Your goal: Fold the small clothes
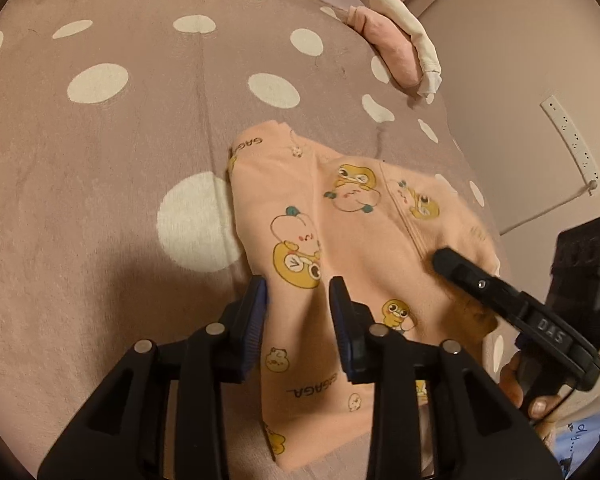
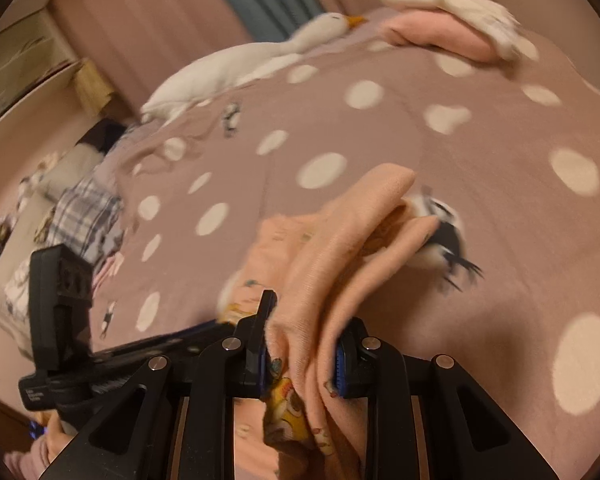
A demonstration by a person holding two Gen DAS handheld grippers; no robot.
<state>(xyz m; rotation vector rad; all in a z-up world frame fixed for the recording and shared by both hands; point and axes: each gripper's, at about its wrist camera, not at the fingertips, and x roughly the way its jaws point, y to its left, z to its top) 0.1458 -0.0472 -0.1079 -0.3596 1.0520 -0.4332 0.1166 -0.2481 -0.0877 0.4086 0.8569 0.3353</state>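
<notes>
So both claws, left claw (image 1: 298,300) and right claw (image 2: 302,344), pinch the pink top (image 1: 352,220) near the bed's (image 1: 100,160) right edge, half folded, beside a done pile (image 1: 396,48).

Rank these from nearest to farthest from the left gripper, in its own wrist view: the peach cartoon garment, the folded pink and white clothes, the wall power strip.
1. Peach cartoon garment, between the left gripper fingers.
2. Wall power strip, right.
3. Folded pink and white clothes, upper right; close to second.

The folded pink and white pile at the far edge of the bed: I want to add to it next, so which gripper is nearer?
Right. The right gripper sits on that side of the duck-print garment, below the pile; the left gripper is further left.
</notes>
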